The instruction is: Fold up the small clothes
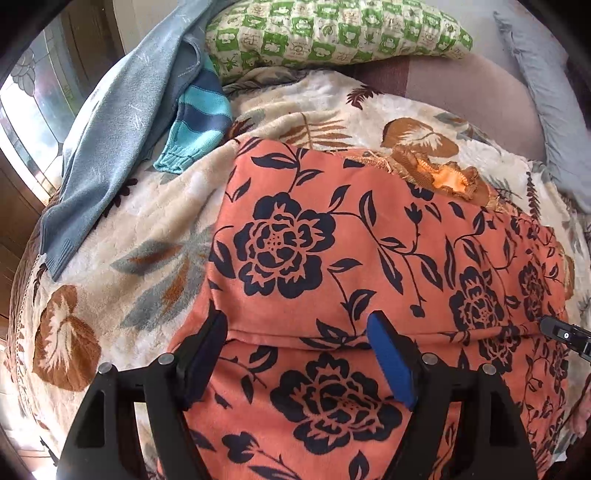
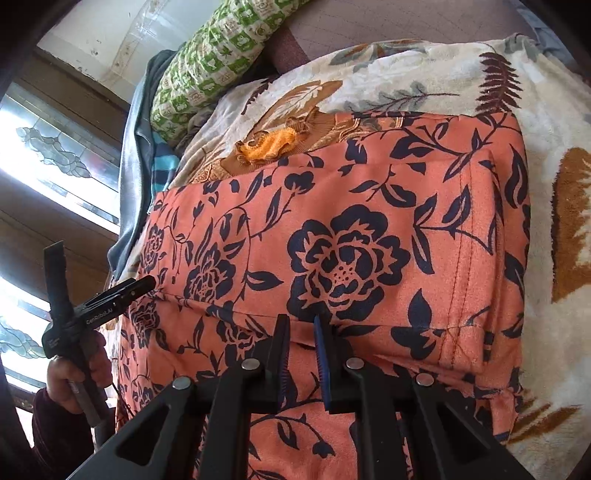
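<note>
An orange garment with dark flowers point(image 1: 332, 240) point(image 2: 369, 240) lies folded on a leaf-print blanket point(image 1: 147, 221) point(image 2: 554, 110). Its folded edge runs across just in front of both grippers. My left gripper point(image 1: 297, 317) stands wide open over that edge, one finger near the garment's left side; the pads do not press on the cloth. In the right wrist view the left gripper point(image 2: 101, 266) shows at the left, held by a hand point(image 2: 74, 384). My right gripper point(image 2: 299, 321) points down at the edge with a narrow gap; flat cloth shows between the pads. Its tip point(image 1: 561, 330) reaches the fold.
A small brown and orange knit piece point(image 1: 443, 177) point(image 2: 273, 144) lies beyond the garment. A grey-blue sweater point(image 1: 110, 140) and a striped teal piece point(image 1: 199, 110) lie at the far left. A green checked pillow point(image 1: 332, 33) point(image 2: 214, 59) sits behind, a window point(image 2: 55, 155) to the left.
</note>
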A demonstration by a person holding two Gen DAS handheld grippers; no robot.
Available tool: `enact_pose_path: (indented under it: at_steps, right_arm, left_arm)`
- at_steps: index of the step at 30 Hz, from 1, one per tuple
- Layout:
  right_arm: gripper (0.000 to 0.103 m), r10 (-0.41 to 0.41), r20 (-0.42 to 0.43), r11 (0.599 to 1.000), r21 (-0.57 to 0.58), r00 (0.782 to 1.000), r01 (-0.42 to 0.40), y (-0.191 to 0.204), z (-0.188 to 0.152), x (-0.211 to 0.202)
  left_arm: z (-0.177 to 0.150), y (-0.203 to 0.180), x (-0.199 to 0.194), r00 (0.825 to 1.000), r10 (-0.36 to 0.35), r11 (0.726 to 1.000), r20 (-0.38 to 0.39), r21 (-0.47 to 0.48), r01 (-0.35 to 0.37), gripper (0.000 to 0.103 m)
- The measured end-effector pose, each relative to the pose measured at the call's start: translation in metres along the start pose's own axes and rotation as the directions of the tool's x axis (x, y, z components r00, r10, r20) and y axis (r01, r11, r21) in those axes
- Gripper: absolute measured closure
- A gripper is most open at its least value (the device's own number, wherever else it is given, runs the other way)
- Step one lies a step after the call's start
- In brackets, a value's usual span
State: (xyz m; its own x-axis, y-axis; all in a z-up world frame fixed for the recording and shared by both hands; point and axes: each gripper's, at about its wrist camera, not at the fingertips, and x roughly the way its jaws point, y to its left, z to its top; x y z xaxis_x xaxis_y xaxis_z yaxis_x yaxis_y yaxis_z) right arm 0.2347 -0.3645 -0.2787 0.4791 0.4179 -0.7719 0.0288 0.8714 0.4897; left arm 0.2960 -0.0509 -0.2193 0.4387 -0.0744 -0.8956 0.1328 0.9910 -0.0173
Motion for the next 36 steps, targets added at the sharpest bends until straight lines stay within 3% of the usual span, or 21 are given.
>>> enact_pose_path:
  at_steps: [5,7,11,14,16,18,22,31,34,36]
  right_arm:
    - [0.086,0.053,0.048,0.998,-0.047,0.997,-0.051,0.021,-0.023,-0.03]
    - [0.086,0.043,0.03,0.996,-0.083,0.999,-0.04,0.037,-0.037,-0.033]
    - [0.086,0.004,-0.055,0.995,-0.102,0.998,-0.009,0.056,-0.071,-0.013]
    - [0.086,-0.042,-0.12,0.995,-0.09,0.992,0.032,0.059,-0.106,0.003]
    - [0.086,-0.063,-0.078,0.991,-0.124,0.995,0.053,0.064,-0.124,-0.004]
    - [0.086,-0.052,-0.109,0.993,-0.113,0.993,0.039,0.063,-0.139,-0.009]
    - [0.085,-0.03,-0.094,0.998,-0.064,0.995,0.024,0.059,-0.171,-0.023]
    - [0.085,-0.203,-0.041,0.958,-0.216,0.978,0.19,0.089,-0.241,-0.046]
    - [0.086,-0.214,-0.074,0.964,-0.18,0.974,0.198,0.094,-0.25,-0.052]
    - [0.086,-0.223,-0.05,0.956,-0.205,0.973,0.209,0.101,-0.259,-0.062]
  left_arm:
    - [-0.028,0.026,-0.046,1.0,-0.013,1.0,0.028,-0.019,0.014,0.024]
    - [-0.045,0.031,-0.055,1.0,-0.026,1.0,0.011,-0.005,0.026,0.024]
    - [-0.082,0.035,-0.046,0.997,0.053,0.998,-0.057,0.041,-0.05,0.024]
    - [-0.113,0.049,-0.022,0.979,0.106,0.994,-0.174,0.031,-0.103,0.023]
    - [-0.13,0.066,-0.026,0.99,0.04,0.998,-0.137,-0.048,-0.047,0.021]
    - [-0.141,0.07,-0.034,0.99,0.051,0.998,-0.131,-0.016,-0.053,0.021]
    - [-0.159,0.08,-0.043,0.991,0.04,0.999,-0.127,-0.015,-0.042,0.021]
    - [-0.211,0.082,-0.068,0.987,0.035,0.999,-0.158,-0.009,-0.037,0.022]
    - [-0.226,0.068,-0.089,0.993,0.036,0.998,-0.113,0.048,-0.031,0.022]
    - [-0.236,0.056,-0.104,0.996,0.037,0.995,-0.079,0.092,-0.03,0.022]
